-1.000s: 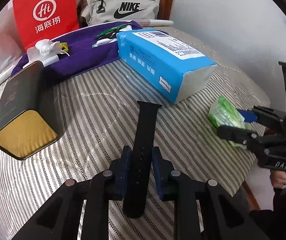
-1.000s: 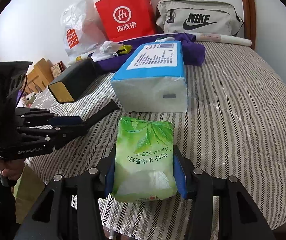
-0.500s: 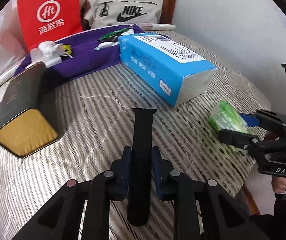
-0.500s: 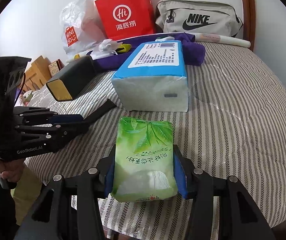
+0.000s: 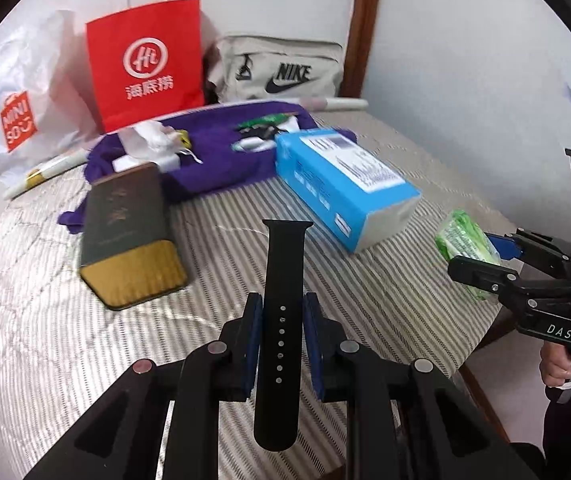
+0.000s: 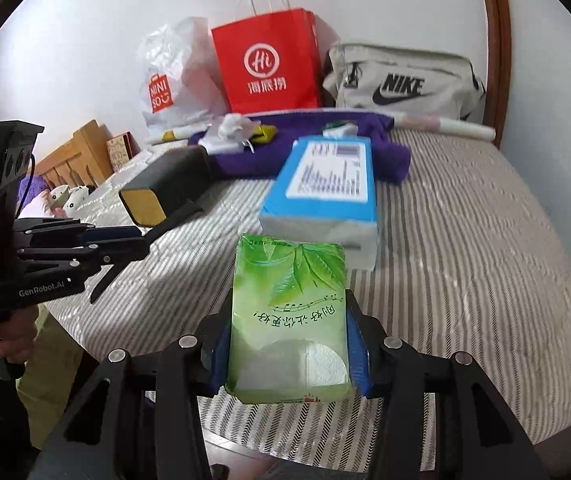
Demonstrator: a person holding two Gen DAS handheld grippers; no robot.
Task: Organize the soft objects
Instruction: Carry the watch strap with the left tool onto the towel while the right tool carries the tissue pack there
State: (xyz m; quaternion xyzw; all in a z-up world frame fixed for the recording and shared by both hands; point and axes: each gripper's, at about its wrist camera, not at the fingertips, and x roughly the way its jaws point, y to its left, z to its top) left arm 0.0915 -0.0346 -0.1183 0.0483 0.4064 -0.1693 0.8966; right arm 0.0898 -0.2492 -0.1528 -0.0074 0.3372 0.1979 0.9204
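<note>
My left gripper [image 5: 282,316] is shut on a black watch strap [image 5: 283,280] and holds it above the striped bed [image 5: 385,292]. My right gripper [image 6: 288,320] is shut on a green tissue pack [image 6: 287,320] above the bed's front edge. The right gripper with the pack [image 5: 467,240] also shows at the right of the left wrist view. The left gripper [image 6: 125,240] with the strap shows at the left of the right wrist view. A blue tissue pack [image 6: 325,196] lies mid-bed just beyond the green pack.
A dark box with a gold end [image 5: 125,236] lies left of the blue pack. A purple cloth [image 5: 221,152] with small items lies behind. A red paper bag [image 6: 265,64], a white plastic bag [image 6: 165,80] and a Nike bag [image 6: 401,80] stand against the wall.
Both grippers have pulled back and tilted up from the bed with their objects still held. More of the wall and bags shows now.
</note>
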